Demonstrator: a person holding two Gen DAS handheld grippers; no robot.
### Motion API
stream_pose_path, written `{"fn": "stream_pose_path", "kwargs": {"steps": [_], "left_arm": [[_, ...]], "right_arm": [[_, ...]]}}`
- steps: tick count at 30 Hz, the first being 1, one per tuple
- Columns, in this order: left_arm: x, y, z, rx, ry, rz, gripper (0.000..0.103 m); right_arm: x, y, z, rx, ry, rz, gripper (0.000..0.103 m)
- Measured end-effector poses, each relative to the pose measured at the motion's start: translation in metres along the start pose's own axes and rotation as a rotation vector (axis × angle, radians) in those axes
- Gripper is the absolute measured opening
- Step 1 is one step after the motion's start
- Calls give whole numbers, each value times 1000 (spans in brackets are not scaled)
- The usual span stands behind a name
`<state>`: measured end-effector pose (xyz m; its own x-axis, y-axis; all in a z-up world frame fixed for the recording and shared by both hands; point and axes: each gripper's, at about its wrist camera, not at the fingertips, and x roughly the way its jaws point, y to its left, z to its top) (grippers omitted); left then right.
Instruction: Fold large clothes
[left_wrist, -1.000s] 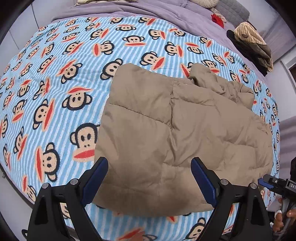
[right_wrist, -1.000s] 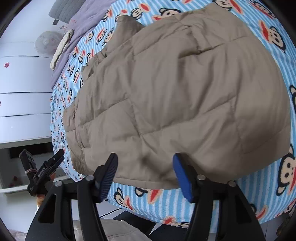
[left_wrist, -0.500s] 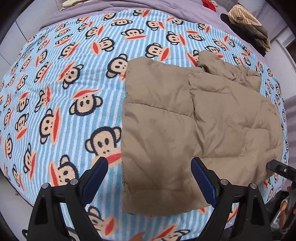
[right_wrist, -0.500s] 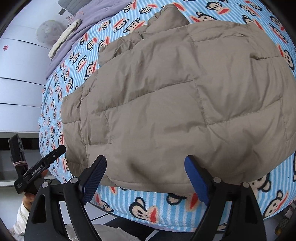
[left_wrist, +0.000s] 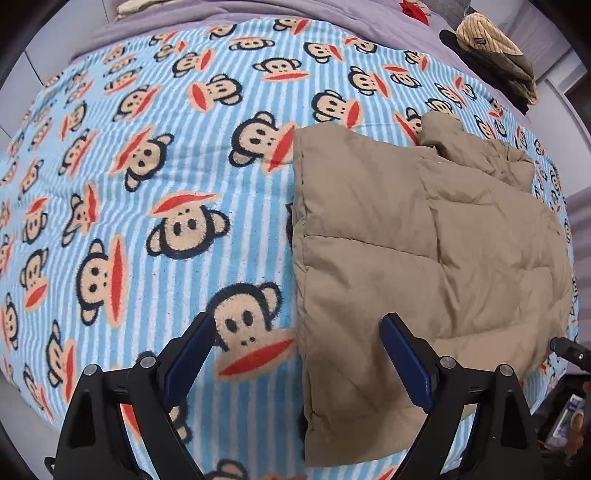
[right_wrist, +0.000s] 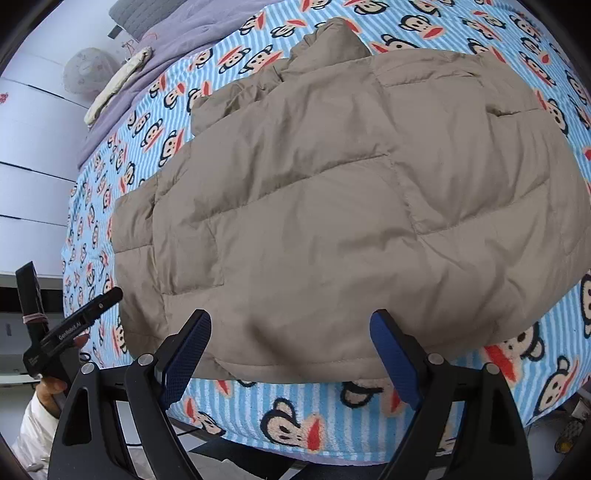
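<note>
Left wrist view shows the left gripper hanging over the left edge of the tan padded jacket, jaws spread wide with nothing between the pads; one finger sits above the monkey-print blanket, the other above the jacket. From the right wrist view the right gripper hovers at the near hem, its jaws having just opened wide, and it too holds nothing. The jacket lies flat on the bed toward the near edge, already doubled into a thick rectangle, with a bunched hood or collar at the far end.

To do the next fold well, I would judge each gripper should drop onto its own edge and bite through all the padded layers, not just the top skin, since the slick fabric looks likely to slip. Lifting both sides together should keep the stack square
</note>
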<state>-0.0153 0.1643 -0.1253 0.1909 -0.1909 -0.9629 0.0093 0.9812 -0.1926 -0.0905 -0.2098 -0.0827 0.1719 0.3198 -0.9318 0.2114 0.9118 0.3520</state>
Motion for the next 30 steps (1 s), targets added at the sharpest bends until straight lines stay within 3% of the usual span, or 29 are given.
{"fn": "stream_pose_path", "kwargs": {"steps": [5, 11, 15, 19, 20, 21, 23, 27, 30], "left_arm": [[37, 11, 3, 3, 127, -247, 92], [68, -10, 15, 84, 193, -479, 92], [94, -27, 22, 138, 250, -503, 92], [100, -30, 22, 151, 251, -519, 91], [99, -30, 21, 155, 242, -520, 80], [99, -30, 20, 154, 242, -548, 57], [99, -28, 16, 111, 258, -629, 37], [87, -32, 12, 88, 236, -641, 25], [68, -34, 11, 61, 214, -675, 25]], "right_arm": [[0, -4, -6, 3, 23, -24, 90], [2, -3, -11, -11, 49, -50, 90], [3, -3, -12, -3, 62, -66, 90], [5, -2, -11, 2, 78, -71, 90], [4, -1, -10, -6, 74, -73, 90], [3, 0, -9, -15, 69, -73, 90], [1, 2, -5, -31, 64, -69, 90], [2, 2, 5, -66, 60, -54, 90], [1, 1, 14, -92, 36, -45, 90]]}}
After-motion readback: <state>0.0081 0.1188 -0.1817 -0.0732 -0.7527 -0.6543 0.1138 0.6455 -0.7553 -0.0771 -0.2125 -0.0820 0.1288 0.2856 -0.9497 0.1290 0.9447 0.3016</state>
